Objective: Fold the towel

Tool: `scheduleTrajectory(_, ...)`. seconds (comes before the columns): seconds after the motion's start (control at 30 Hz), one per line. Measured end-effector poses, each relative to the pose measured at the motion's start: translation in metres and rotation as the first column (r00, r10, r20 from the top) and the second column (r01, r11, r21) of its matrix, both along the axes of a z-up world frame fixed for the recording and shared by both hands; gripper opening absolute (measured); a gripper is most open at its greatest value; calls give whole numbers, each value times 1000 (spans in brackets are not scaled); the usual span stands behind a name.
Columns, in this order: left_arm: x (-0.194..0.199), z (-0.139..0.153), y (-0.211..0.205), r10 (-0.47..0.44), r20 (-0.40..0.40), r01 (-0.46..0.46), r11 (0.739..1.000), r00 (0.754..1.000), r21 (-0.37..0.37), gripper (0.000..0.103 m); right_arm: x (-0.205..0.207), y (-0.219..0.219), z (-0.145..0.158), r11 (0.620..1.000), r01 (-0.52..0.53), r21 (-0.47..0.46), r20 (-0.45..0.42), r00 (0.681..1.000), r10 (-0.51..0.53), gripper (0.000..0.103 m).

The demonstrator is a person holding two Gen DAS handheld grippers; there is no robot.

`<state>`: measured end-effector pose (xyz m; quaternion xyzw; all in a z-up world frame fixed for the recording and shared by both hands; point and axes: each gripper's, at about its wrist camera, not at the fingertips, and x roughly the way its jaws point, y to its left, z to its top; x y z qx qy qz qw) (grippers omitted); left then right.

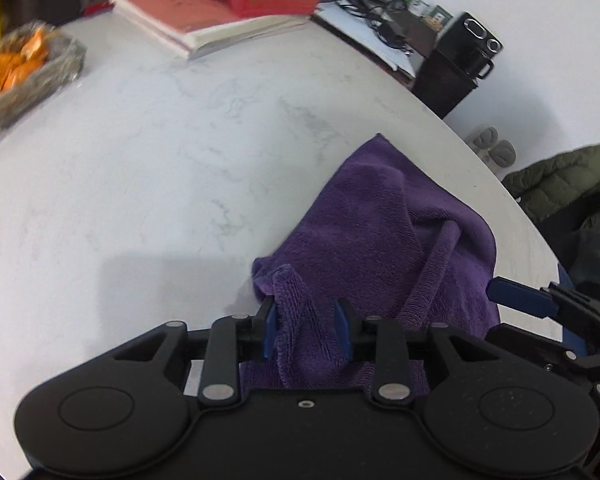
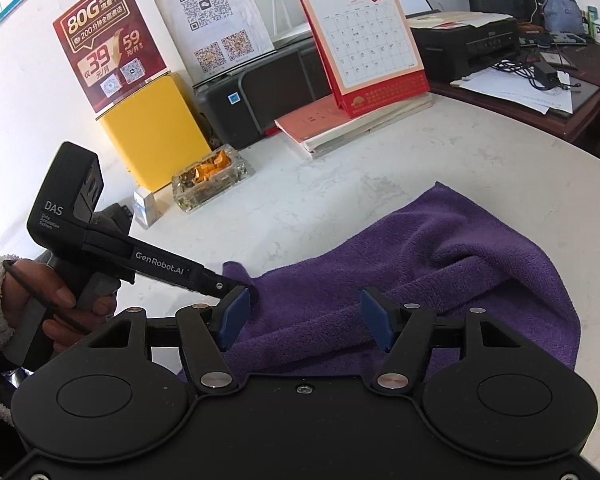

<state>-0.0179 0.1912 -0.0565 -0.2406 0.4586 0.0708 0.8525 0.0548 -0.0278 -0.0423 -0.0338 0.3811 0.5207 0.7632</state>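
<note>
Towel [image 2: 420,276]: purple, rumpled on surface [image 1: 140,200], near its edge.
Handling: soft, limp, light; likely best gripped at corners.
Left tool [image 1: 306,330]: parted, fabric between pads, unpinched.
Right tool [image 2: 306,320]: wide, empty.

Purple terry towel [image 1: 384,232], rumpled, partly folded over itself w/ a thick rolled ridge running diagonally across it. Lies on white marbled table [image 1: 160,184] near its rounded edge; lower right of left wrist view, centre-right of right wrist view. One corner points toward upper frame.
</note>
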Motion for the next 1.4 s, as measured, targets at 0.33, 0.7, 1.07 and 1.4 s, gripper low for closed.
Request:
scheduleTrajectory(0.33, 7, -4, 7, -5, 39, 4, 1000, 999, 29, 9, 30, 12, 23, 998, -56, -34, 136, 989, 61, 62)
scheduleTrajectory(0.7, 11, 0, 10, -55, 65, 50, 996, 996, 71, 6, 166, 99, -14, 954, -106, -279, 182, 970, 161, 47)
scheduleTrajectory(1.07, 15, 6, 20, -83, 101, 72, 992, 991, 106, 5, 183, 124, -54, 907, -162, -388, 112, 969, 221, 37)
scheduleTrajectory(1.4, 23, 4, 23, -118, 120, 99, 983, 986, 152, 5, 189, 122, -50, 891, -190, -413, 85, 966, 245, 5)
